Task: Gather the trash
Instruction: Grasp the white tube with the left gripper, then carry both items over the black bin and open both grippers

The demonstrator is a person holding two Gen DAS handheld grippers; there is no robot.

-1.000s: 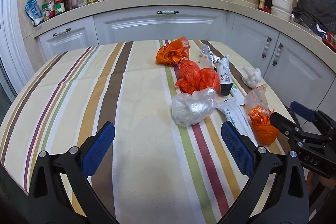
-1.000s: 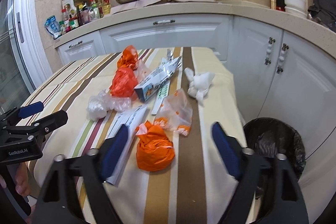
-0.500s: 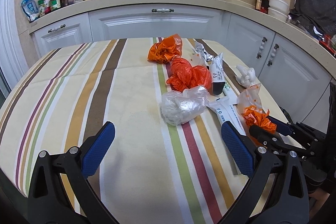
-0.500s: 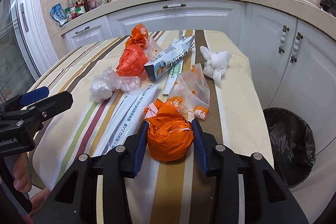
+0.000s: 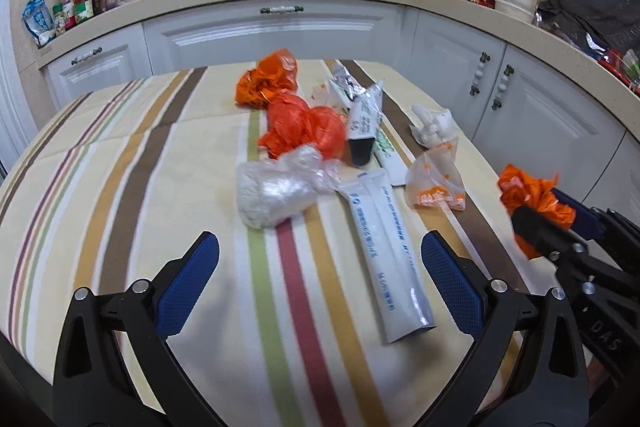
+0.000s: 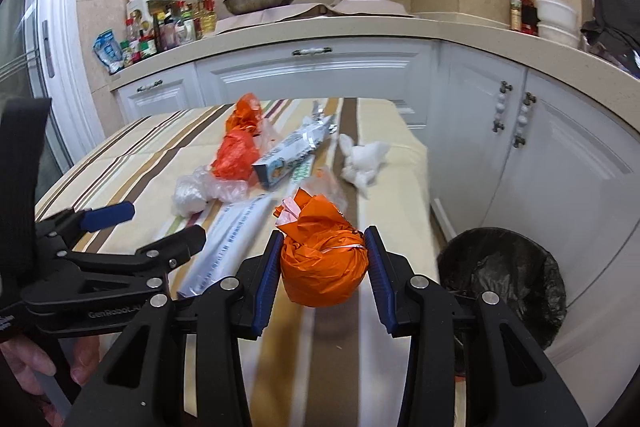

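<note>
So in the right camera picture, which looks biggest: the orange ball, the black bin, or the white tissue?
Largest to smallest, as they look:
1. black bin
2. orange ball, though it sits close to the camera in the right gripper, which makes it look bigger
3. white tissue, which lies farther away

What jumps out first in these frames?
The right gripper is shut on a knotted orange bag, held above the near edge of the striped table. Behind it a line of trash runs up the tablecloth: two more orange bags, a crumpled clear bag and a long white wrapper. The black-lined bin stands on the floor to the right of the table, and the left gripper is open with nothing between its fingers.
</note>
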